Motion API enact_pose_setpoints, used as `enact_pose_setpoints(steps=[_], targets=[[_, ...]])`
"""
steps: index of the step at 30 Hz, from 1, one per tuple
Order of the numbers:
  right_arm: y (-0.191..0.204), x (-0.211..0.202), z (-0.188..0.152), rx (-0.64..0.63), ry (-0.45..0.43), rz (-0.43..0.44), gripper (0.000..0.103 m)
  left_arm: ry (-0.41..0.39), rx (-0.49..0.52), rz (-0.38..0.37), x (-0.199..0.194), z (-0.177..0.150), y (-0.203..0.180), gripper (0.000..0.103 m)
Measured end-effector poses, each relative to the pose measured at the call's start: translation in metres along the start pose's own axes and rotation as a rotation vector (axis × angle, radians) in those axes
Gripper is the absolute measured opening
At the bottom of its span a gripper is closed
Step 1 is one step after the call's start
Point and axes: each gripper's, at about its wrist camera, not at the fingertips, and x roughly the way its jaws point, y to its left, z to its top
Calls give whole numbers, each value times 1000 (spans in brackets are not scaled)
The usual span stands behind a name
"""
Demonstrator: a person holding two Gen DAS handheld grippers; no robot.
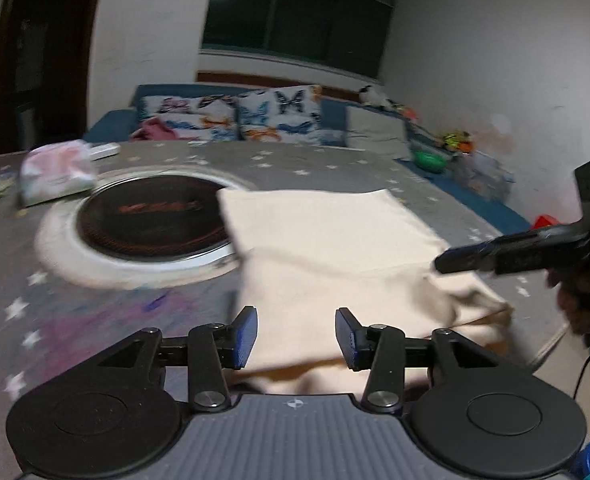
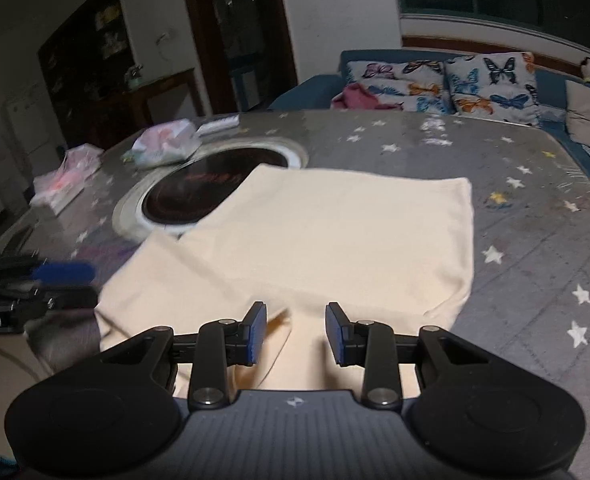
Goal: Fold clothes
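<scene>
On the star-patterned worktop [image 2: 535,216], the cream garment [image 2: 335,232] lies partly folded by the near edge, overlapping the round hob [image 2: 199,188]; both the left gripper [image 1: 296,336] and right gripper [image 2: 295,332] hover open, so any fold should grip aligned edges evenly.

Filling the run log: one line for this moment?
left gripper: open | right gripper: open | cream garment: partly folded on table

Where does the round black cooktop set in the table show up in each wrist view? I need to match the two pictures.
Left wrist view: the cooktop sits left of centre, its right edge under the cream garment.
Right wrist view: the cooktop sits upper left of centre, partly covered by the same garment.
Shared landmark: the butterfly pillows on the sofa.
</scene>
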Motion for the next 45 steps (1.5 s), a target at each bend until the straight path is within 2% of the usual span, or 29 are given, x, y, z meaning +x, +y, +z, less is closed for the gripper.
enact_pose_setpoints(steps=[4, 11, 13, 14, 15, 18, 29, 33, 36, 45], targets=[[0, 4, 5, 11, 1, -3, 33, 22, -8, 39, 1, -10, 10, 47], [5, 31, 0, -2, 51, -10, 34, 34, 2, 56, 1, -15, 10, 49], [8, 32, 1, -20, 53, -9, 27, 42, 4, 59, 3, -17, 10, 49], [11, 32, 1, -34, 56, -8, 16, 44, 6, 58, 5, -18, 9, 49], [13, 32, 1, -48, 57, -11, 11, 46, 8, 57, 6, -18, 9, 49], [18, 23, 3, -77, 32, -27, 6, 50, 30, 61, 10, -20, 5, 49], [40, -31, 34, -243, -122, -133, 6, 42, 123, 110, 18, -22, -10, 48], [42, -44, 37, -277, -144, -181, 6, 39, 139, 114, 17, -24, -12, 34], [36, -44, 33, -268, -128, -210, 6, 41, 144, 114, 16, -26, -13, 24], [-3, 1, -2, -100, 11, -241, 6, 59, 162, 106, 15, -24, -11, 27]])
